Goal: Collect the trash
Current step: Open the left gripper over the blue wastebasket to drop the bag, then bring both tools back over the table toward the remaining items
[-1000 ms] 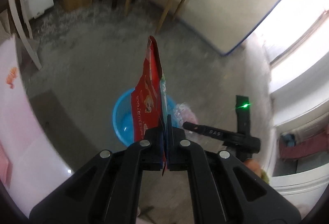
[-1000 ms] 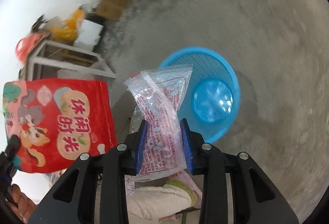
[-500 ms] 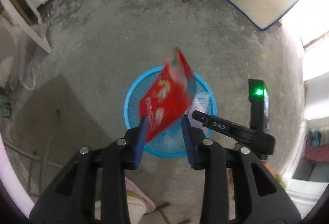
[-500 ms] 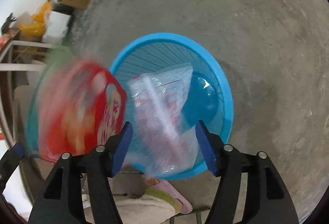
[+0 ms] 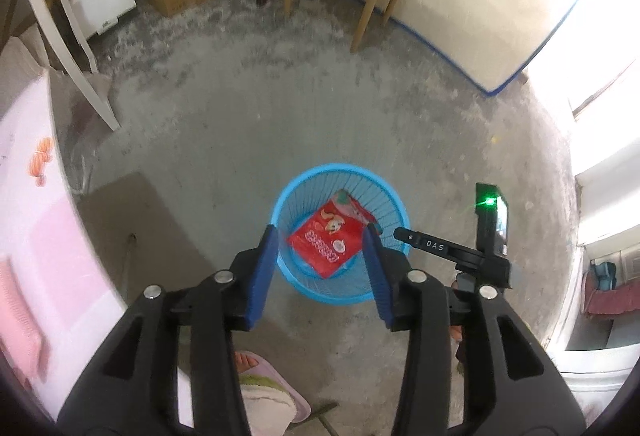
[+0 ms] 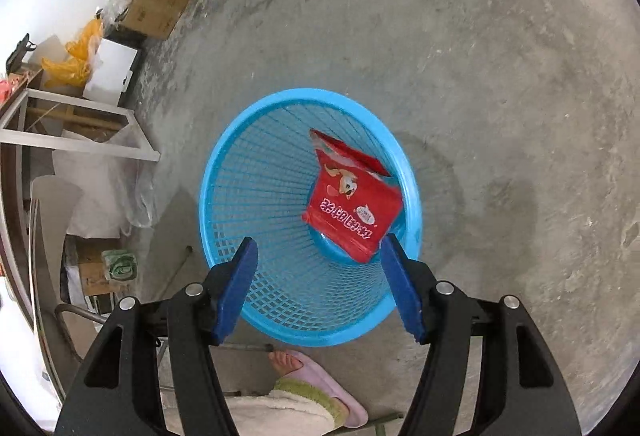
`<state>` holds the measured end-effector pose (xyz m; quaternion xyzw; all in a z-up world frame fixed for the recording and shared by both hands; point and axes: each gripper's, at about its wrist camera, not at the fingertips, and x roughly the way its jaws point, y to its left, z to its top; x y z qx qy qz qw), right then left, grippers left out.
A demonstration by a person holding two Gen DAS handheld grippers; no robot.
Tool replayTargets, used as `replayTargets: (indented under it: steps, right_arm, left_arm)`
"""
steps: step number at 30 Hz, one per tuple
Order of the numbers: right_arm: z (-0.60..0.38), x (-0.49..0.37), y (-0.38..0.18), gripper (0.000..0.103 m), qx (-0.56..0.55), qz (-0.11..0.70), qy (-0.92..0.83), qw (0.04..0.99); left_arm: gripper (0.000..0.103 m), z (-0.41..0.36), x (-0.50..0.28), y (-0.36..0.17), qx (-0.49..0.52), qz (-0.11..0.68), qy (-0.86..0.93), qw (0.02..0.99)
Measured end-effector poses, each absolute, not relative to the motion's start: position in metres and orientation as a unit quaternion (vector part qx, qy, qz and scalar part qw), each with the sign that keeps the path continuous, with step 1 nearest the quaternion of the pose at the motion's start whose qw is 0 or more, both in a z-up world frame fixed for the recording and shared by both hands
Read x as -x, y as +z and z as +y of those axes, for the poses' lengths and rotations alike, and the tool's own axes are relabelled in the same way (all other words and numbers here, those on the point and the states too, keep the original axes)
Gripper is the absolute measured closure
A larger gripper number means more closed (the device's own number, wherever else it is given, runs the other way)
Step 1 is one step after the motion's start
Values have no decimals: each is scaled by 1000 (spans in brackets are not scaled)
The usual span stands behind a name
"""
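Snack bag (image 6: 352,200): red, seen lying inside the blue basket (image 6: 256,140), tilted against the far-right wall, lower edge near the solid bottom. No clear wrapper can be made out in the basket from either view; may be hidden under the red bag.
Basket: upright on the concrete floor (image 6: 500,56), rim unobstructed, mesh walls.
Risks: bag judged light & springy, so it could be left propped high on the wall rather than settled; if basket is nudged by a foot or gripper it could be tipped & contents spilled. Slippered foot (image 6: 316,372) is seen just beside the basket rim, so a kick is the likeliest cause. More trash dropped off-centre could be bounced off the rim.
Left gripper (image 5: 320,238): jaws spread wide, nothing held, nothing touched; held above the basket, bag framed btwn the blue pads (image 5: 264,268).
Right gripper (image 6: 318,252): jaws also spread wide, empty, no contact w/ basket; held above the near rim.
Task status: drop judged done for this item; both grippers free for next pickup.
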<state>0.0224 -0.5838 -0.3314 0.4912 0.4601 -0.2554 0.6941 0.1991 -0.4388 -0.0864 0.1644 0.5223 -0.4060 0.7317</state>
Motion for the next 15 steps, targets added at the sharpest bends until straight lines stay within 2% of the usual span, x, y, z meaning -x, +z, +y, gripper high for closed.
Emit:
replayTargets:
  steps: [6, 12, 15]
  right_arm:
    - [-570, -14, -305, 41, -463, 458, -258, 713]
    - [-529, -14, -242, 40, -386, 463, -253, 756]
    - [-495, -20, -197, 32, -326, 462, -241, 789]
  left_arm:
    - [54, -365, -187, -33, -128, 476, -409, 768]
    - [53, -265, -165, 8, -78, 431, -394, 808]
    - [48, -211, -155, 21, -46, 409, -377, 830]
